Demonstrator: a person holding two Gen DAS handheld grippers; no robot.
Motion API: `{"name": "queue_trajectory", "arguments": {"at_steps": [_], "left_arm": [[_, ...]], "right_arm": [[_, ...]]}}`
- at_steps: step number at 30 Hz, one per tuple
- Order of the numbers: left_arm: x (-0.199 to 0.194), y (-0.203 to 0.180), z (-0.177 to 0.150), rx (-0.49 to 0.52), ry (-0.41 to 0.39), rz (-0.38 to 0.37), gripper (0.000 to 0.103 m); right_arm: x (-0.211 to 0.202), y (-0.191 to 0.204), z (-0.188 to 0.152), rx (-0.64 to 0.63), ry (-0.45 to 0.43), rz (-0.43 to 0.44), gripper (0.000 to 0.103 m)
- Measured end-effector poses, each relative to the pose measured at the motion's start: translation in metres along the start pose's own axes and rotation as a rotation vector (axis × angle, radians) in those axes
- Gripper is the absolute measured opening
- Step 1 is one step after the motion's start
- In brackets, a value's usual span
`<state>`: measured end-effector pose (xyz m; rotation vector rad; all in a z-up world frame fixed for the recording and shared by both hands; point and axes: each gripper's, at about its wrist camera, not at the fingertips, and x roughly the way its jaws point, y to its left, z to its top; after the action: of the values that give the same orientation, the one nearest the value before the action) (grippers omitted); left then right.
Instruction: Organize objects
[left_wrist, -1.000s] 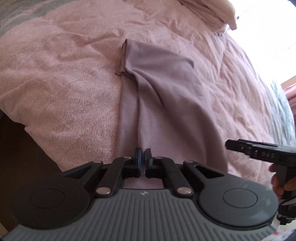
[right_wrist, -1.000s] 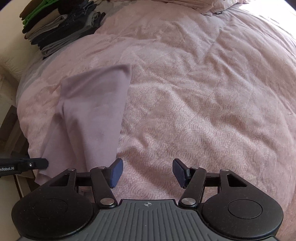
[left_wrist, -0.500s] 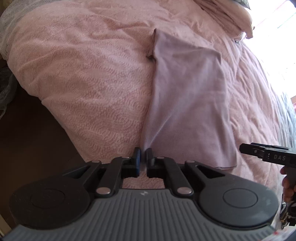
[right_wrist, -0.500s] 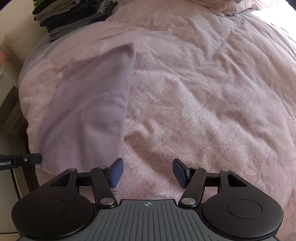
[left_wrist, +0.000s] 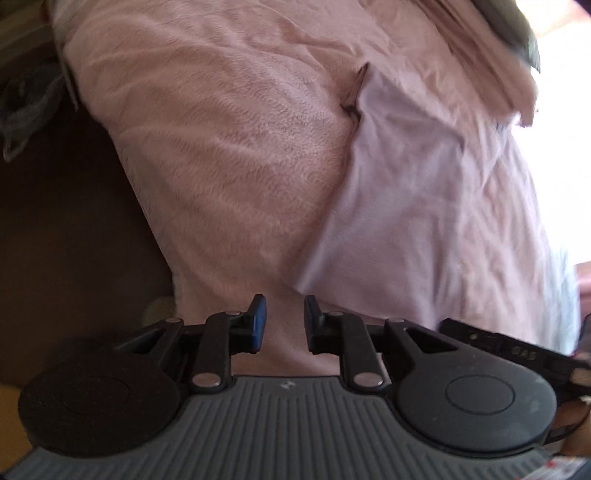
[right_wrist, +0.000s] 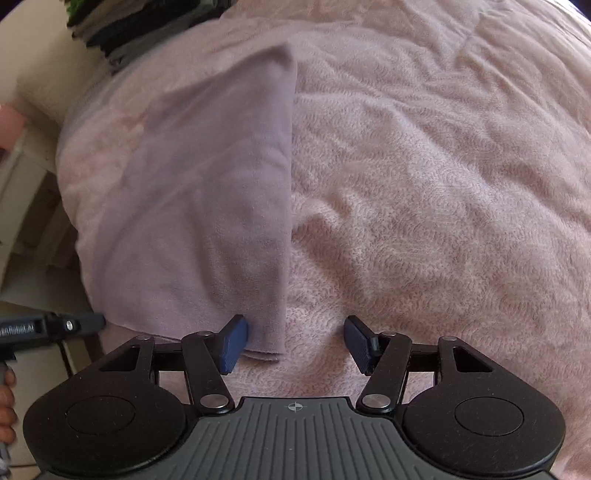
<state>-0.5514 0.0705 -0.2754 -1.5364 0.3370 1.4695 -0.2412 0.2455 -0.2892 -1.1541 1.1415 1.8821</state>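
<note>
On the pink bedspread (right_wrist: 424, 192), near the bed's edge, a mauve cloth (right_wrist: 207, 206) lies folded lengthwise into a long strip, one long edge running straight up the right wrist view. Its near end sits just ahead of both tools. The left claw (left_wrist: 281, 321) has just been opening: its jaws now stand slightly apart with nothing between them, and the cloth's near corner lies just beyond the tips, released. The right claw (right_wrist: 295, 341) stands wide apart; its left pad sits over the cloth's near corner, but nothing is pinched. A hand (right_wrist: 6, 410) holding the left tool shows at the edge of the right wrist view.

Judged from how things lie, one lengthwise fold is done and the cloth has been laid flat. What is left seems to be at least one more fold across its length, then a move to the stack of folded clothes (right_wrist: 122, 33) at the far corner of the bed. The right claw looks placed to take the near corner for that next fold, though this is only a guess.
</note>
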Motion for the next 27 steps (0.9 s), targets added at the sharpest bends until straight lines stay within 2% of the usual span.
{"name": "queue_trajectory", "arguments": {"at_steps": [3,5,7,9,11,12,14,15,16,19,22,25,27], "left_arm": [[-0.01,0.003,-0.015,-0.109,0.006,-0.111,0.02],[-0.006,0.002,-0.018,-0.164,-0.018,-0.169,0.031],[0.005,0.001,-0.018,-0.227,-0.029,-0.217,0.047],[0.021,0.0,-0.018,-0.297,-0.033,-0.266,0.048],[0.033,0.004,-0.019,-0.376,-0.059,-0.292,0.048],[0.038,0.007,-0.02,-0.419,-0.078,-0.305,0.045],[0.043,0.014,-0.022,-0.498,-0.107,-0.32,0.026],[0.042,0.016,-0.023,-0.517,-0.134,-0.317,0.003],[0.039,0.017,-0.023,-0.51,-0.149,-0.306,0.001],[0.017,0.01,-0.017,-0.415,-0.191,-0.288,0.0],[-0.016,0.002,-0.003,-0.277,-0.253,-0.258,0.0],[-0.032,0.0,0.015,-0.121,-0.284,-0.175,0.0],[-0.024,0.007,0.018,-0.076,-0.255,-0.112,0.001]], "right_arm": [[-0.009,-0.014,-0.004,0.052,-0.011,0.025,0.056],[-0.015,-0.023,-0.004,0.119,-0.042,0.092,0.056],[-0.014,-0.028,-0.003,0.191,-0.057,0.169,0.057],[-0.006,-0.033,0.001,0.262,-0.053,0.229,0.057],[0.006,-0.035,0.001,0.296,-0.035,0.239,0.057],[0.011,-0.034,0.001,0.301,-0.036,0.235,0.056],[0.016,-0.035,0.0,0.301,-0.055,0.257,0.054],[0.017,-0.035,0.0,0.296,-0.056,0.274,0.023],[0.019,-0.034,0.0,0.286,-0.035,0.291,0.0],[0.011,-0.026,-0.002,0.24,-0.049,0.325,0.0],[0.001,-0.011,-0.011,0.215,-0.026,0.403,0.0],[0.008,0.01,-0.021,0.204,0.02,0.475,0.0],[0.026,0.021,-0.022,0.177,0.112,0.443,0.001]]}}
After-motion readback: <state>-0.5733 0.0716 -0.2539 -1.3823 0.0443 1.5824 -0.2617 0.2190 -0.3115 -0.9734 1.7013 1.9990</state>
